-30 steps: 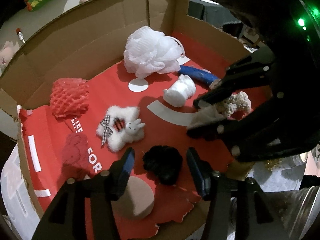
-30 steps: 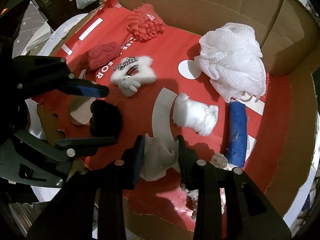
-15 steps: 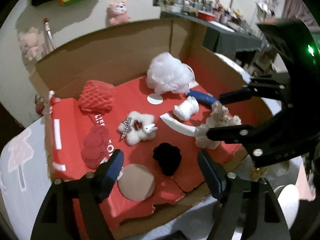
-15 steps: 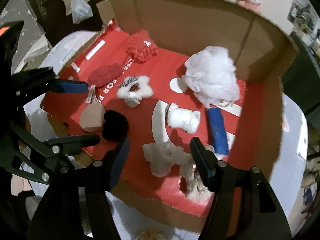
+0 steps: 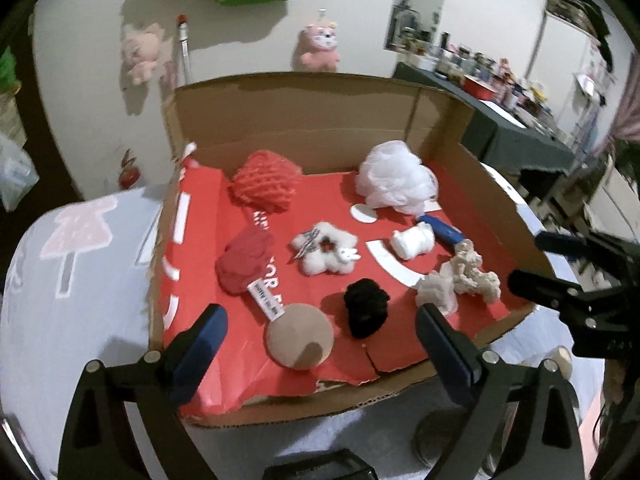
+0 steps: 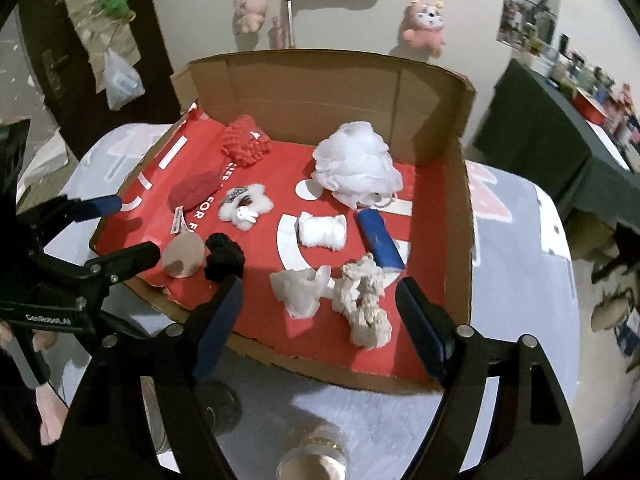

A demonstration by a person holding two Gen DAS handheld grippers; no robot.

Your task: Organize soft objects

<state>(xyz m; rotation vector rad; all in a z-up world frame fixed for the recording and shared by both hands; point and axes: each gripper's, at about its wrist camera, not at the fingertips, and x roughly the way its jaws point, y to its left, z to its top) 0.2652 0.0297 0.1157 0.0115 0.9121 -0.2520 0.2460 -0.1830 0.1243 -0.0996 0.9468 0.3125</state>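
Note:
Several soft objects lie in an open cardboard box point(image 5: 320, 120) point(image 6: 460, 208) with a red floor: a white mesh puff point(image 5: 394, 182) point(image 6: 356, 170), a red net sponge point(image 5: 262, 186) point(image 6: 244, 146), a red cloth point(image 5: 244, 264), a white fluffy bunny piece point(image 5: 326, 252) point(image 6: 244, 206), a black pom point(image 5: 366, 312) point(image 6: 224, 256), a tan round pad point(image 5: 300, 336), a white roll point(image 5: 412, 242) point(image 6: 322, 230), a blue tube point(image 6: 378, 238), a cream cloth point(image 6: 302, 290) and a beige knot point(image 6: 364, 304). My left gripper point(image 5: 320, 352) point(image 6: 128, 232) and right gripper point(image 6: 318, 328) point(image 5: 532, 260) are open, empty, outside the front edge.
The box sits on a pale patterned tablecloth point(image 5: 80, 280). A gold-lidded jar point(image 6: 316, 456) stands on the table below the right gripper. Plush toys hang on the wall point(image 5: 318, 46). A dark cluttered table point(image 5: 500, 120) stands at the right.
The right gripper opened and let go of the cream cloth, which now lies on the box floor. Both grippers pulled back and up out of the box and opened wider.

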